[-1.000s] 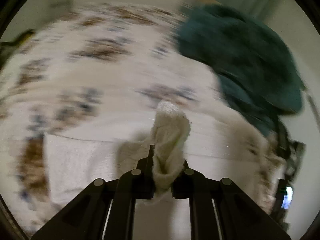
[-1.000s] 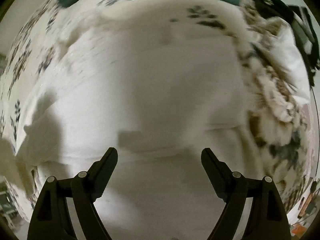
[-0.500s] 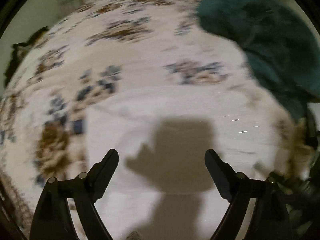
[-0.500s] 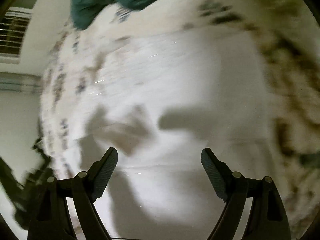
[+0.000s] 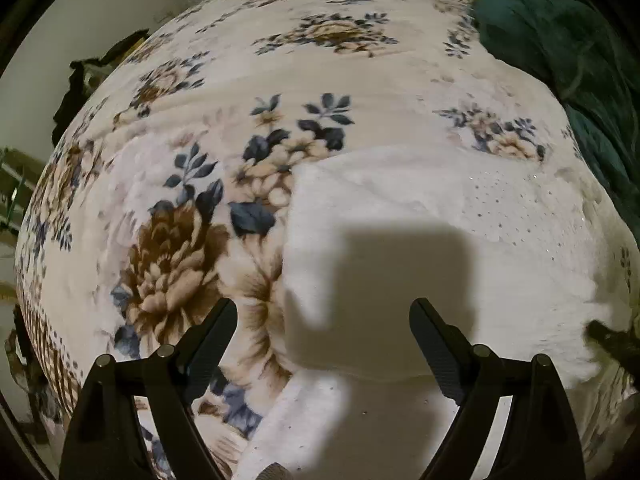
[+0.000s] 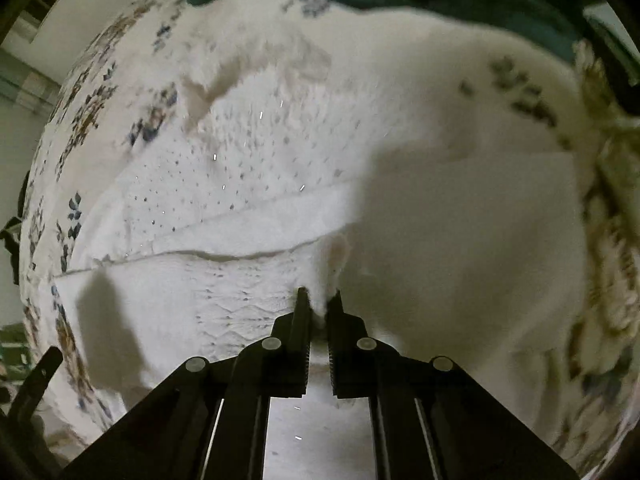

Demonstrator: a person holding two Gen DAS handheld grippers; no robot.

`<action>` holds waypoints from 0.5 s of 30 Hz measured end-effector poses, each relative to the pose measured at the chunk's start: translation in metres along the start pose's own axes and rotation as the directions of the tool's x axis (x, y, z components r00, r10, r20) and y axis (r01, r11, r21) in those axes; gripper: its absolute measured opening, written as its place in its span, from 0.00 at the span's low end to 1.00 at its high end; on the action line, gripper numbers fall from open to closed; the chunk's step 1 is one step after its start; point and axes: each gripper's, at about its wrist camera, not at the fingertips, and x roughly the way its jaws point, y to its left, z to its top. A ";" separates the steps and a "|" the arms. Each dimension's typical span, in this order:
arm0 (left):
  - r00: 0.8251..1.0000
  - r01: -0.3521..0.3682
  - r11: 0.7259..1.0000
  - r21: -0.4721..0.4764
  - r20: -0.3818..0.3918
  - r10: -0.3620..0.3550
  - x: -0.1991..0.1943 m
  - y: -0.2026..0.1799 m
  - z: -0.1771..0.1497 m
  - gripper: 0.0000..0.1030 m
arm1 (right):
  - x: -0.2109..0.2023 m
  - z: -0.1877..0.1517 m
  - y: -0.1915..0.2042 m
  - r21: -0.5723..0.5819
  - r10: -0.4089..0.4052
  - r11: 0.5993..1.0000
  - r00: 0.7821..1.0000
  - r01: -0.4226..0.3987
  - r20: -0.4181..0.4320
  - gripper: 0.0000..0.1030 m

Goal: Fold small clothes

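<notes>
A: We see a floral blanket under the white knit garment, a teal cloth beyond.

B: Our left gripper hangs agape; our right gripper, jaws just closing, pinches the garment's fold.

One white garment — one floral blanket — one teal cloth.

I find nothing I can read in either wrist view: no words, labels, brand marks, numbers or signs show on any surface.
</notes>
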 end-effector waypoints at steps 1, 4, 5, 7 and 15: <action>1.000 0.000 1.000 0.017 0.007 0.000 -0.001 -0.004 0.000 0.85 | -0.006 0.001 -0.002 -0.001 -0.007 1.000 1.000 0.007 0.011 0.07; 1.000 0.006 0.999 0.054 0.020 -0.007 -0.002 -0.016 0.000 0.85 | -0.027 0.008 -0.020 0.018 -0.038 0.999 0.998 0.037 0.043 0.07; 1.000 0.013 0.998 0.058 0.020 -0.014 -0.002 -0.019 0.000 0.85 | -0.032 0.012 -0.028 0.025 -0.053 0.998 0.997 0.052 0.050 0.07; 0.999 0.029 0.998 0.063 0.015 -0.030 -0.001 -0.025 0.002 0.85 | -0.042 0.016 -0.046 0.042 -0.079 0.996 0.995 0.076 0.057 0.07; 0.999 0.047 0.996 0.078 -0.001 -0.047 0.011 -0.042 0.009 0.85 | -0.060 0.026 -0.113 0.084 -0.183 0.981 0.981 0.177 0.066 0.07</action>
